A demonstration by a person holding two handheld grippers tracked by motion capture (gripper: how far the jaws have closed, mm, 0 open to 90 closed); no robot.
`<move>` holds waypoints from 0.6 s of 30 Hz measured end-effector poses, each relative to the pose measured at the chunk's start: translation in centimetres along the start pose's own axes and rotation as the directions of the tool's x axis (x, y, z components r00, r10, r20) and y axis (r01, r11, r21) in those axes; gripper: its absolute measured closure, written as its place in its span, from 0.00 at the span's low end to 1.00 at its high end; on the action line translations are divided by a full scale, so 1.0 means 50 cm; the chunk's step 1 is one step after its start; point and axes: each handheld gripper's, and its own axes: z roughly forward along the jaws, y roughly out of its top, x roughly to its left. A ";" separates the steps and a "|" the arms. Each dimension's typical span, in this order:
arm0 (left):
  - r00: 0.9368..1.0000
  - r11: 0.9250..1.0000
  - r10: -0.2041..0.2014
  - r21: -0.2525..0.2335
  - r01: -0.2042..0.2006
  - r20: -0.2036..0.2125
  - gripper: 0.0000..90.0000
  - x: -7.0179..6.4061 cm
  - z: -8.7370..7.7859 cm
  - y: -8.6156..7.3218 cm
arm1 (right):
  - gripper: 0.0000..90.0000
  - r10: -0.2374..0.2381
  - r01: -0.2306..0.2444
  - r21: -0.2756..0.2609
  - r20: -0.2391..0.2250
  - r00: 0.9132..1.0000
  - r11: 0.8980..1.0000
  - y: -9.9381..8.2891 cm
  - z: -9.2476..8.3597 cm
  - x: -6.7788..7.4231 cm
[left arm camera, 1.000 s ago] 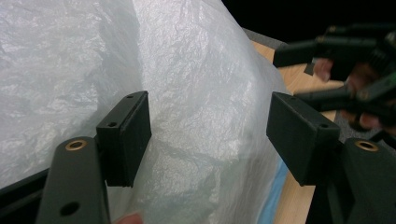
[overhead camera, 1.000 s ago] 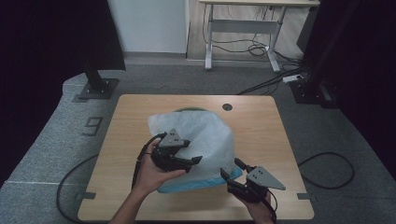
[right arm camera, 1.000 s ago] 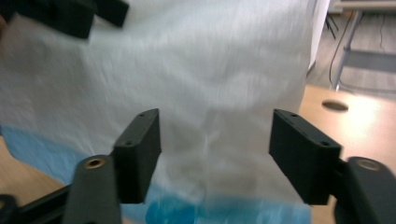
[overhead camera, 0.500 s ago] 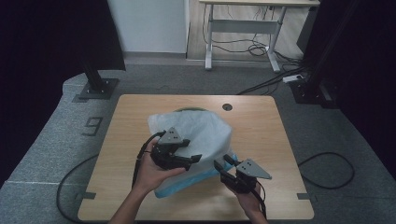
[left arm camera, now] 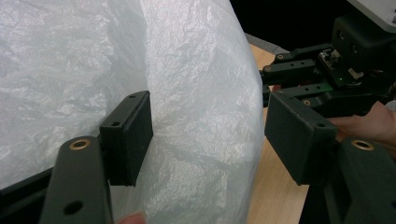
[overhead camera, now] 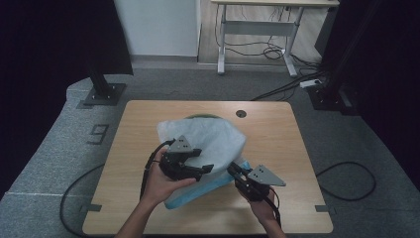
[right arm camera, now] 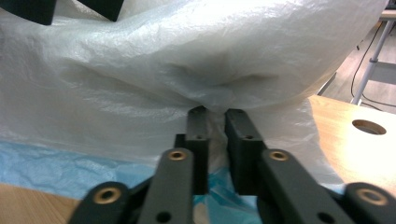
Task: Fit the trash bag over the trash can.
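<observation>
Jaws of the right gripper have just been closing and now pinch the white plastic bag at frame centre. Left gripper stands wide apart, bag between its pads.

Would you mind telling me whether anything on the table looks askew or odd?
The white plastic bag is crumpled and billowed up over a blue sheet that sticks out skewed beneath it. The right gripper is pinching a fold of the bag.
</observation>
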 end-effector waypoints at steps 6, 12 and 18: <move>1.000 1.000 0.005 -0.004 -0.005 0.001 0.36 -0.003 -0.002 -0.001 | 0.99 -0.003 0.003 -0.012 -0.012 1.000 1.000 0.003 -0.007 -0.001; 1.000 1.000 0.027 -0.010 -0.027 0.010 0.36 -0.015 -0.008 0.001 | 0.99 -0.016 0.015 -0.065 -0.018 1.000 0.998 0.024 -0.047 0.009; 0.998 0.998 0.062 -0.011 -0.062 0.023 0.38 -0.029 -0.009 0.011 | 0.99 -0.044 0.040 -0.121 -0.033 0.998 0.992 0.071 -0.084 0.018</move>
